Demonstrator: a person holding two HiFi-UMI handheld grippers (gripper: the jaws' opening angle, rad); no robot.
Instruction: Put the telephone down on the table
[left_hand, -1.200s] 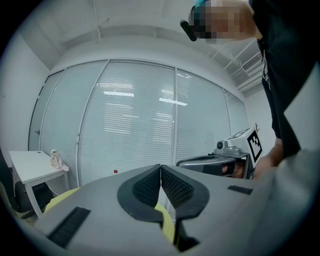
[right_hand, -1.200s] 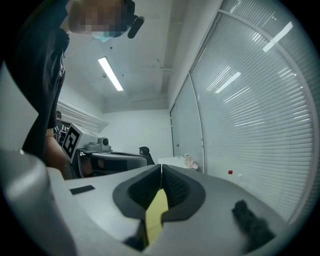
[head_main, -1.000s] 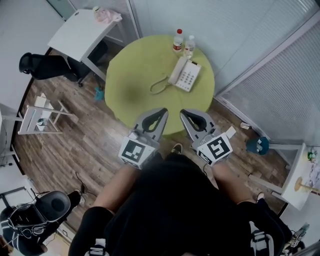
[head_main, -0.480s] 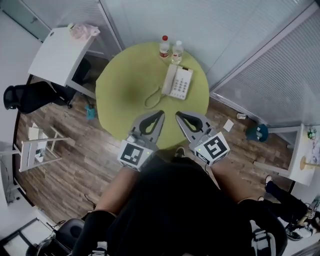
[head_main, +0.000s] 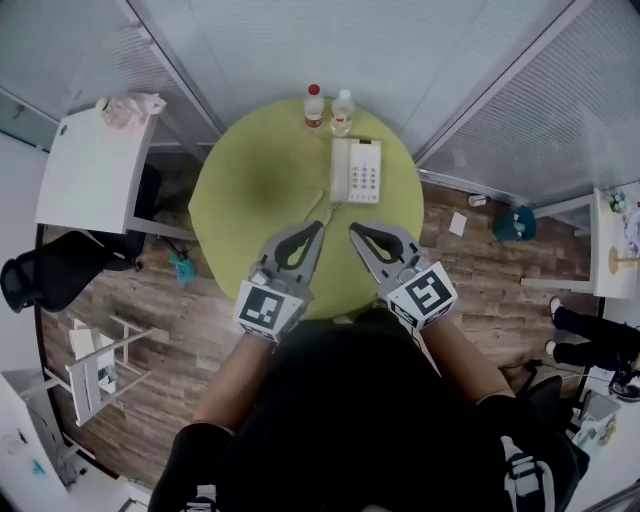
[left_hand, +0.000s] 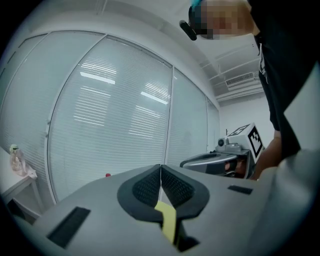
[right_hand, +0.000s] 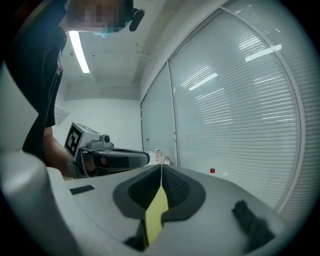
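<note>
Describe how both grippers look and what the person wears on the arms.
The left gripper and right gripper are grey, tapering to pointed jaws with black ribbed pads and a yellow strip behind. Each carries a white cube with black square markers. The black top leaves forearms bare.

Bright, even ceiling-strip light; glare streaks on the blinds (right_hand: 235, 100); strong fisheye bending at edges; near foreground soft.

The green table (head_main: 250, 200) bears a telephone (head_main: 356, 171), red-capped bottle (head_main: 314, 106) and clear bottle (head_main: 342, 111).

Head view steeply down; gripper views level, facing blinds (left_hand: 115, 120).
</note>
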